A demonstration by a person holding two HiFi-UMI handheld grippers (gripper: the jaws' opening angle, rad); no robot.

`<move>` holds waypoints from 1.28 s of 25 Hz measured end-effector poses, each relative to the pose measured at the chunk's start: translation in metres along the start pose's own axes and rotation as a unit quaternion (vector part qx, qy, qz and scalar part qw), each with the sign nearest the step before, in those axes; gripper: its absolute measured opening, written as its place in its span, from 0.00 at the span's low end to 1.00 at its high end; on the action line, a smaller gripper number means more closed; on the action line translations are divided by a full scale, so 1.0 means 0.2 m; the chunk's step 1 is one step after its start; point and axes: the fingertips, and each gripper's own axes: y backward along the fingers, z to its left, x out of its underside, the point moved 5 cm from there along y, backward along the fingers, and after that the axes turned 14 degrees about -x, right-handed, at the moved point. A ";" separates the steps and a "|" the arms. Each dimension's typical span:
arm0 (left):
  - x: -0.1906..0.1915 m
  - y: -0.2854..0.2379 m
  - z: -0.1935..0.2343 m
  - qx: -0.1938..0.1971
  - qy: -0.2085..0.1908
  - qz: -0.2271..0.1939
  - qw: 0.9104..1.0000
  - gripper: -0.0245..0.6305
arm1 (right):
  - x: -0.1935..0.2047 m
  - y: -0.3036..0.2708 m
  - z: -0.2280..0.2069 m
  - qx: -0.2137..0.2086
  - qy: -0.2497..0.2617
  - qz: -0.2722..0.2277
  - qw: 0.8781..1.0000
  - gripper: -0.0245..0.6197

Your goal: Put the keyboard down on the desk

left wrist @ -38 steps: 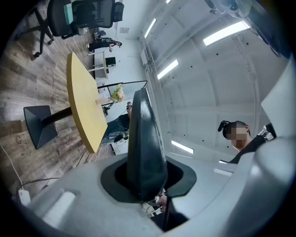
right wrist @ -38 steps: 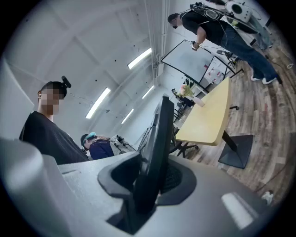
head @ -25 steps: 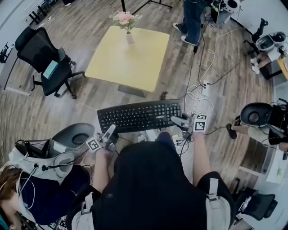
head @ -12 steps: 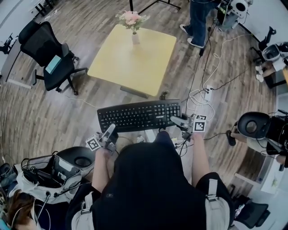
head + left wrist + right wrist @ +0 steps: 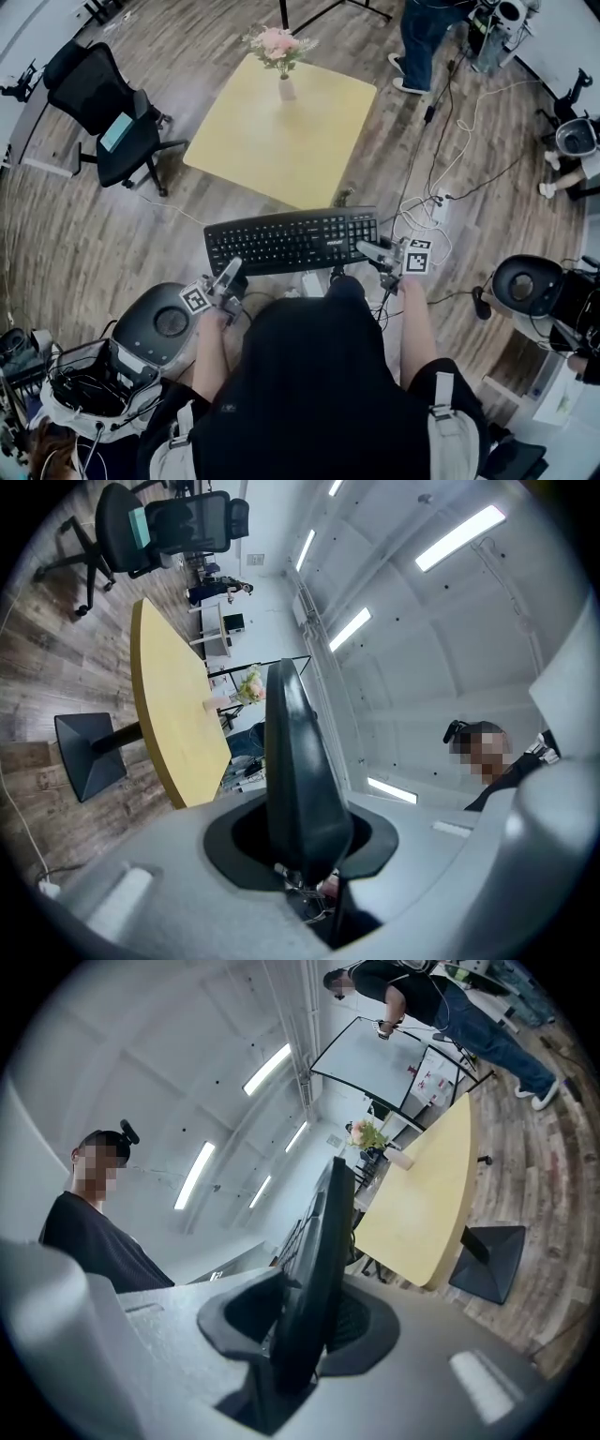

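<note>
A black keyboard (image 5: 291, 241) hangs flat in the air over the wood floor, just short of the near edge of the yellow desk (image 5: 281, 131). My left gripper (image 5: 230, 275) is shut on its left end and my right gripper (image 5: 368, 251) is shut on its right end. In the left gripper view the keyboard (image 5: 300, 780) stands edge-on between the jaws of the left gripper (image 5: 302, 844), with the desk (image 5: 173, 714) beyond. The right gripper view shows the keyboard (image 5: 317, 1269) edge-on in the right gripper (image 5: 300, 1327), desk (image 5: 427, 1204) ahead.
A vase of pink flowers (image 5: 284, 58) stands at the desk's far edge. A black office chair (image 5: 108, 112) is left of the desk. A person (image 5: 427, 33) stands beyond it. Cables and a power strip (image 5: 436, 202) lie on the floor at right. Grey round seats (image 5: 164, 323) flank me.
The desk and the floor have slid down and nearer in the head view: I have stepped toward the desk with the keyboard. Both grips look the same.
</note>
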 end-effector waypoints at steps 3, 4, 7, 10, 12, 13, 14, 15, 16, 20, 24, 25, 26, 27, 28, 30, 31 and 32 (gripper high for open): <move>-0.03 -0.10 -0.01 -0.004 -0.004 -0.007 1.000 0.16 | -0.10 0.02 -0.07 -0.007 -0.007 0.003 1.000 0.21; -0.04 -0.13 -0.01 -0.005 -0.004 -0.011 1.000 0.16 | -0.13 0.02 -0.09 -0.008 -0.008 0.005 1.000 0.21; -0.06 -0.20 -0.02 -0.009 -0.007 -0.021 1.000 0.16 | -0.23 0.03 -0.15 -0.014 -0.011 0.011 1.000 0.21; -0.05 -0.27 -0.02 -0.015 -0.006 -0.031 0.999 0.16 | -0.31 0.05 -0.20 -0.021 -0.015 0.020 0.999 0.21; -0.04 -0.28 -0.02 -0.019 -0.005 -0.038 0.999 0.16 | -0.34 0.06 -0.23 -0.024 -0.018 0.029 0.999 0.21; -0.03 -0.29 -0.01 -0.021 -0.005 -0.043 0.999 0.16 | -0.35 0.07 -0.25 -0.026 -0.020 0.033 0.999 0.21; -0.02 -0.30 -0.01 -0.023 -0.004 -0.047 0.999 0.16 | -0.37 0.07 -0.26 -0.028 -0.021 0.036 0.999 0.21; -0.01 -0.31 -0.01 -0.025 -0.003 -0.052 0.998 0.16 | -0.39 0.08 -0.27 -0.031 -0.023 0.039 0.999 0.21; 0.00 -0.32 -0.01 -0.027 -0.002 -0.057 0.998 0.16 | -0.40 0.08 -0.29 -0.035 -0.025 0.041 0.998 0.21; 0.06 -0.33 -0.02 -0.033 -0.003 -0.076 0.997 0.16 | -0.43 0.10 -0.33 -0.051 -0.033 0.054 0.997 0.22; 0.10 -0.44 -0.04 -0.044 -0.004 -0.090 0.995 0.16 | -0.54 0.17 -0.40 -0.053 -0.035 0.066 0.996 0.22; 0.11 -0.47 -0.05 -0.047 -0.003 -0.093 0.995 0.16 | -0.57 0.19 -0.41 -0.055 -0.038 0.068 0.995 0.22; 0.12 -0.50 -0.06 -0.050 -0.002 -0.096 0.994 0.16 | -0.60 0.20 -0.43 -0.058 -0.040 0.070 0.995 0.22; 0.12 -0.52 -0.06 -0.053 -0.002 -0.100 0.994 0.16 | -0.62 0.21 -0.45 -0.060 -0.042 0.072 0.995 0.22; 0.13 -0.54 -0.06 -0.054 -0.002 -0.103 0.993 0.16 | -0.64 0.22 -0.47 -0.063 -0.044 0.073 0.994 0.22; 0.14 -0.56 -0.05 -0.055 -0.004 -0.109 0.993 0.16 | -0.64 0.22 -0.50 -0.070 -0.046 0.075 0.994 0.22; 0.15 -0.55 -0.04 -0.055 -0.006 -0.111 0.992 0.16 | -0.64 0.22 -0.52 -0.075 -0.046 0.075 0.993 0.22; 0.15 -0.55 -0.03 -0.056 -0.008 -0.114 0.992 0.16 | -0.63 0.21 -0.53 -0.079 -0.046 0.076 0.993 0.22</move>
